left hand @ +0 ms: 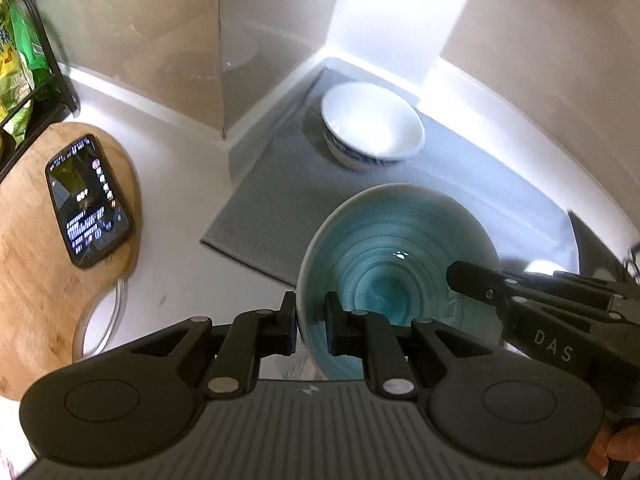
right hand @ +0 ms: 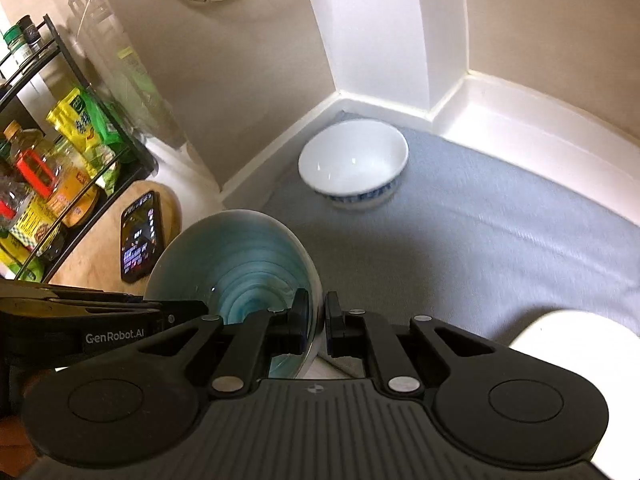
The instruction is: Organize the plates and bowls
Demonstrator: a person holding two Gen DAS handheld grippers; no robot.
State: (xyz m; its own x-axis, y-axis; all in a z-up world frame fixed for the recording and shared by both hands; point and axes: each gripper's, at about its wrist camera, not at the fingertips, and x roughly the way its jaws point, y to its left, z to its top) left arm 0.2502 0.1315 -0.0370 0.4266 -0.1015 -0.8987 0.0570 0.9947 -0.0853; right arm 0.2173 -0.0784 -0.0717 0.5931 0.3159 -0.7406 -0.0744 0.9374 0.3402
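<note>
Left of the grey cloth mat (left hand: 272, 196), a black smartphone (left hand: 89, 201) with its screen lit lies on a round wooden board (left hand: 24, 240). Above the mat's near edge, the left gripper (left hand: 311, 325) and right gripper (right hand: 317, 325) each clamp opposite rims of a teal-glazed ceramic bowl (left hand: 394, 256), apparently held clear of the cloth, though motion blur makes that hard to judge. At the mat's far corner stands a white bowl with blue pattern (left hand: 372, 126).

Beige walls (right hand: 248, 92) meet white pillar (right hand: 376, 32) — grey mat (right hand: 500, 240) on white counter (left hand: 180, 216).
</note>
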